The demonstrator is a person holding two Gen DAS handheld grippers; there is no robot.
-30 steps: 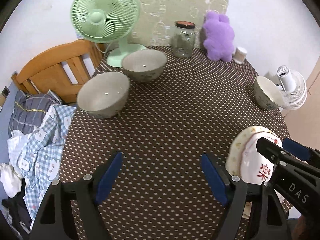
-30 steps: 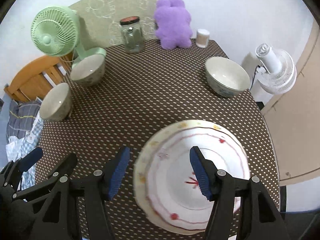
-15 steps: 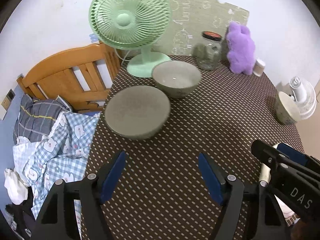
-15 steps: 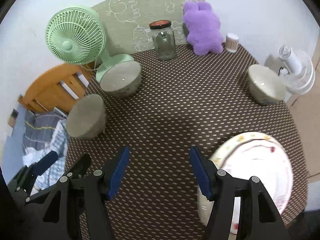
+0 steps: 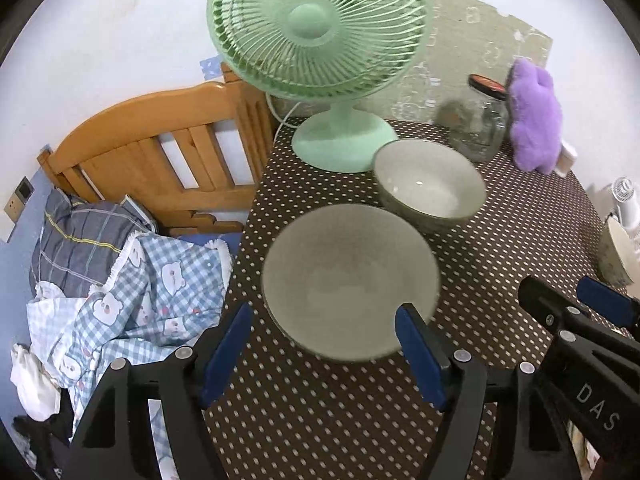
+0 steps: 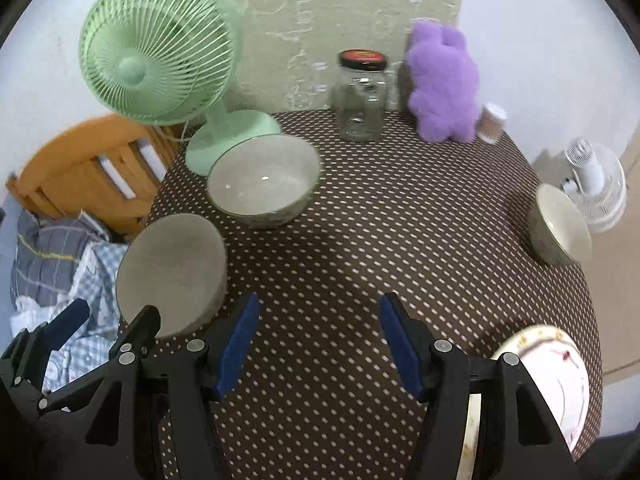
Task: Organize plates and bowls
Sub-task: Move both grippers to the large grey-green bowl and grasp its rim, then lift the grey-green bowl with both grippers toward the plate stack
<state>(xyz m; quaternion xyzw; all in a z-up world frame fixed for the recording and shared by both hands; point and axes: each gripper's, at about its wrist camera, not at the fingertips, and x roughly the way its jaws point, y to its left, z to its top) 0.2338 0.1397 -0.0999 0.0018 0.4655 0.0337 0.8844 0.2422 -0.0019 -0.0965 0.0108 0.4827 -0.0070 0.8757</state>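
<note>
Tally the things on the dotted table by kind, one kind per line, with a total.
Grey-green ceramic bowls: 3 — nearest, by the fan, far right edge
White floral-rimmed plates: 1
Mint green plastic desk fans: 1
Clear glass jars with dark lids: 1
Purple plush toys: 1
Small pale cylindrical containers: 1
Total: 8

left gripper [image 5: 324, 344] angled down, jaws apart, nothing gripped, right gripper [image 6: 318, 344] beside it, also angled down, jaws apart, empty

Black tool [image 5: 324, 344] — blue pads (silver screws)
</note>
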